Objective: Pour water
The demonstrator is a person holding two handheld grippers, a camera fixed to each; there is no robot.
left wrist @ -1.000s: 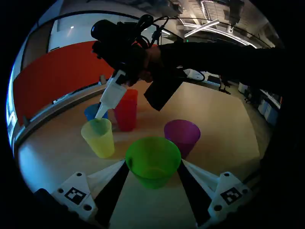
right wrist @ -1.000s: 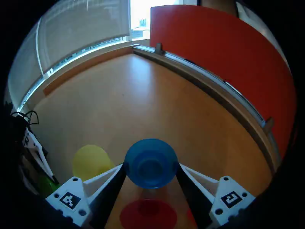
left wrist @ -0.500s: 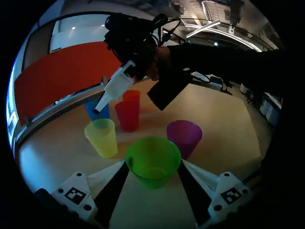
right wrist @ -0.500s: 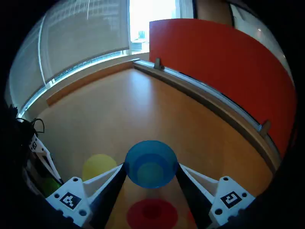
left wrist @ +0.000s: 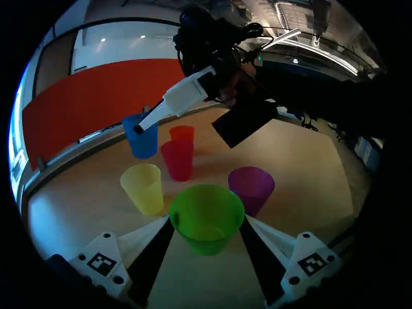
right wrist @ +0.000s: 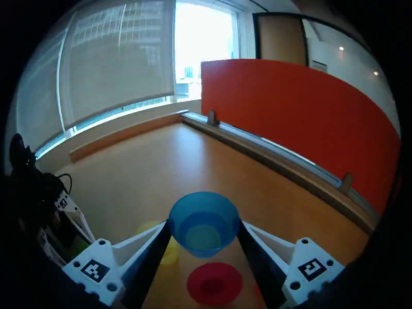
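Note:
My left gripper (left wrist: 206,222) is shut on a green cup (left wrist: 206,216), held low over the wooden table (left wrist: 304,154). In the left gripper view a yellow cup (left wrist: 143,188), a red cup (left wrist: 178,159), an orange cup (left wrist: 182,132) and a purple cup (left wrist: 251,188) stand beyond it. My right gripper (left wrist: 140,129), held by a person's hand, grips a blue cup (left wrist: 141,138) in the air above them. In the right gripper view the blue cup (right wrist: 204,222) sits between the fingers of the right gripper (right wrist: 204,229), open side up, above the yellow cup (right wrist: 169,248) and the red cup (right wrist: 214,283).
A red partition (right wrist: 309,118) and a low rail (right wrist: 278,154) run along the table's far edge. Windows with blinds (right wrist: 118,67) lie beyond. The left gripper (right wrist: 64,213) shows at the left edge of the right gripper view. A dark sleeve (left wrist: 319,87) reaches in from the right.
My right gripper rose from just over the yellow cup and levelled out, carrying the blue cup up and away. The left gripper and green cup stayed put.

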